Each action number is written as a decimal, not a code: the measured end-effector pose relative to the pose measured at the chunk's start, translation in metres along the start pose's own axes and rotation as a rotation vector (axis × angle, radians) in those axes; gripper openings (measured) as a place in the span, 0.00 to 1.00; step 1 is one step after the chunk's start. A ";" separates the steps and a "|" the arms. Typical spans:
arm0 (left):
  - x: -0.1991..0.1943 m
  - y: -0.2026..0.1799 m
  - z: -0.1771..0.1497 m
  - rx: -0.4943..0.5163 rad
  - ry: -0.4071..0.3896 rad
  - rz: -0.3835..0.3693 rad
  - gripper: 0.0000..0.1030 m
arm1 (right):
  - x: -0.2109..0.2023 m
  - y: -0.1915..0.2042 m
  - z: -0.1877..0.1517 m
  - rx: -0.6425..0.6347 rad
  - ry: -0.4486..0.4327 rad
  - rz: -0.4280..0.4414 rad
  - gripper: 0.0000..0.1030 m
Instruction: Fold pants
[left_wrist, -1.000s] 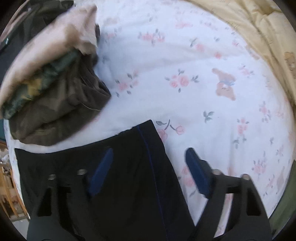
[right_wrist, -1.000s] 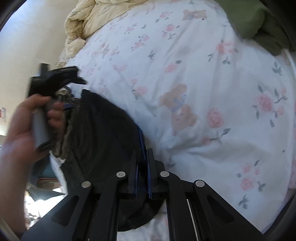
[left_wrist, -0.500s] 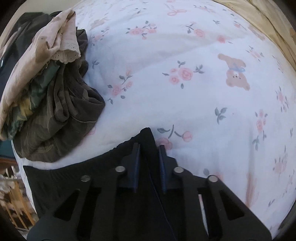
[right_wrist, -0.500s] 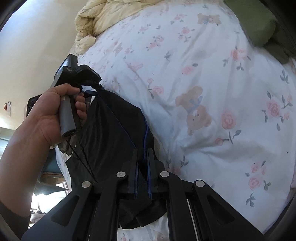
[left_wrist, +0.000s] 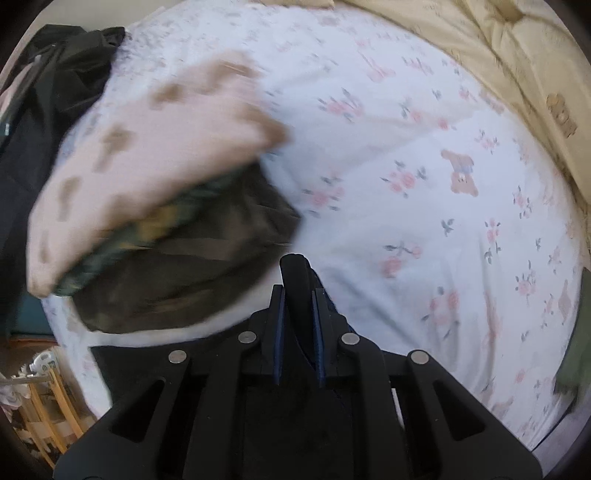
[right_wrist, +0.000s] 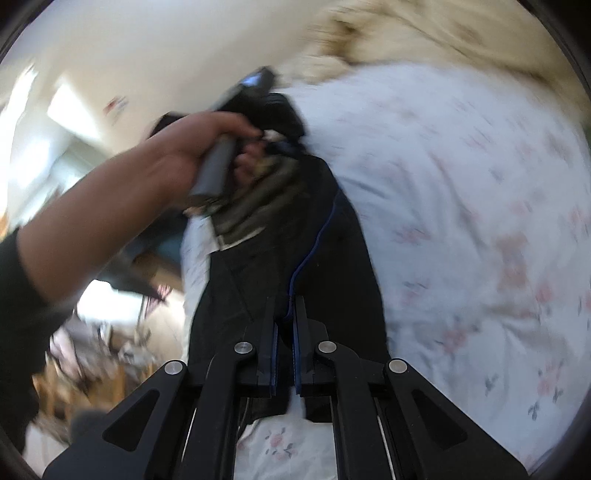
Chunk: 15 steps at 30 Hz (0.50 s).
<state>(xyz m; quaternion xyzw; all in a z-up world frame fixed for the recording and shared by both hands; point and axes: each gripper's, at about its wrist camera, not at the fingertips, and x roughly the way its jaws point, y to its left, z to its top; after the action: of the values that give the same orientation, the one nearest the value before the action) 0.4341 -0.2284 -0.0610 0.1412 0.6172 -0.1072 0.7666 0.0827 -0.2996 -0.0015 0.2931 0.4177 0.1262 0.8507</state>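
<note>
- Jaws of the left gripper (left_wrist: 297, 291), left wrist view: nearly closed, pads pinching a fold of the black pants (left_wrist: 295, 413), which stands up between them as a dark peak.
- Pants, same view: the cloth fills the lower middle under the gripper and spreads left along the near edge of the sheet (left_wrist: 406, 155).
- Sheet: white with pink flowers and small bears; taken as landmark for all that follows.
- Pile (left_wrist: 155, 221): on the left part of the sheet, beyond the pants; pale pink cloth on top, camouflage and dark olive cloth below; blurred.
- Dark garment (left_wrist: 55, 92): at the far left edge of the sheet, behind the pile.
- Quilt (left_wrist: 498, 55): cream, along the far right edge of the sheet.
- Jaws of the right gripper (right_wrist: 284, 325), right wrist view: nearly closed, pads clamped on the black cloth beside its blue seam.
- Pants (right_wrist: 332, 258), same view: stretched in a band from this gripper away to the left gripper (right_wrist: 273, 107), over the left side of the sheet (right_wrist: 461, 184); a greyish inner lining shows near the far end.
- Left hand (right_wrist: 199, 147): wrapped round the grey handle of the left gripper, above the left edge of the sheet; dark sleeve at the forearm.
- Quilt (right_wrist: 424, 33): beyond the far edge of the sheet; strongly blurred.
</note>
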 end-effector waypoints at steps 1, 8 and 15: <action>-0.008 0.012 -0.004 -0.002 -0.012 -0.002 0.10 | 0.001 0.013 -0.002 -0.042 0.004 0.008 0.05; -0.030 0.097 -0.036 -0.017 -0.061 -0.036 0.09 | 0.034 0.084 -0.021 -0.217 0.132 0.109 0.05; -0.027 0.182 -0.068 -0.067 -0.074 -0.031 0.08 | 0.089 0.152 -0.061 -0.359 0.264 0.179 0.05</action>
<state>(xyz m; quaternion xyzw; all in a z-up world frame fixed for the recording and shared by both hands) 0.4274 -0.0343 -0.0328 0.1021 0.5939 -0.1035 0.7913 0.0940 -0.1140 0.0042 0.1542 0.4683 0.3107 0.8126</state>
